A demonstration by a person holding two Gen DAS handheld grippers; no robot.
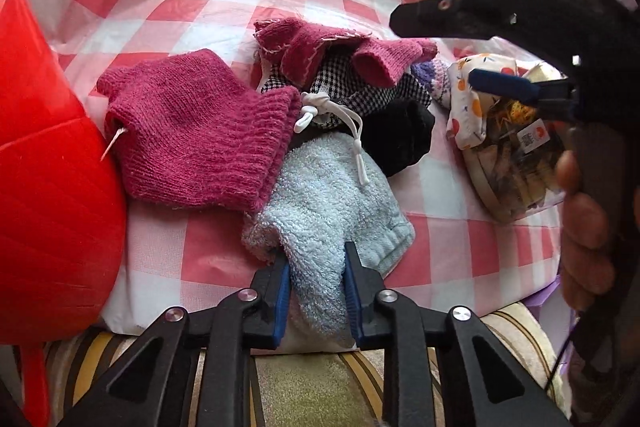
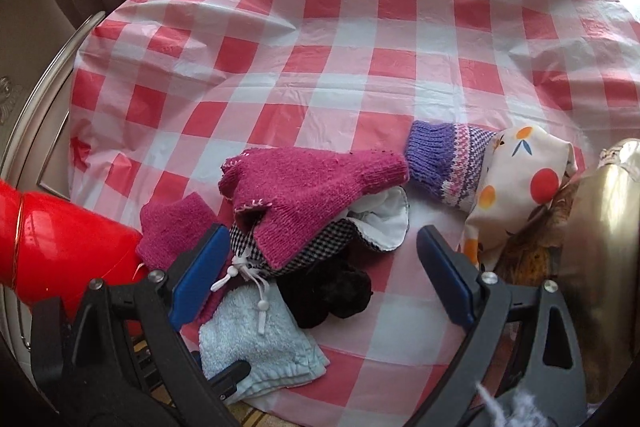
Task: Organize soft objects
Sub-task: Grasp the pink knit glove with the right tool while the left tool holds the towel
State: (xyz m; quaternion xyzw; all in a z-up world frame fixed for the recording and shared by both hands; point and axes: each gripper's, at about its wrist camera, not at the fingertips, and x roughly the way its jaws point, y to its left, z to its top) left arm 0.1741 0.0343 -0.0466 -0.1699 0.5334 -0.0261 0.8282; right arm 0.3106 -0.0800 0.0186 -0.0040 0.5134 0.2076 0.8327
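Observation:
A pile of soft things lies on the red-checked tablecloth point(image 2: 320, 39). My left gripper point(image 1: 317, 259) is shut on the near end of a light blue terry cloth point(image 1: 324, 203), which also shows in the right wrist view point(image 2: 256, 339). Behind it lie a magenta knit piece point(image 1: 196, 131), a second magenta knit piece point(image 2: 312, 187), a houndstooth drawstring pouch point(image 2: 320, 243), a black fuzzy item point(image 2: 328, 291) and a purple patterned knit point(image 2: 444, 159). My right gripper point(image 2: 320, 267) is open, hovering above the pile; it appears at the right of the left wrist view point(image 1: 500, 83).
A red plastic container point(image 1: 48, 163) stands at the left, touching the magenta knit. A fruit-print cloth point(image 2: 516, 179) covers a round container point(image 1: 516, 155) at the right. The far part of the table shows only cloth. A striped cushion point(image 1: 312, 387) lies below the table edge.

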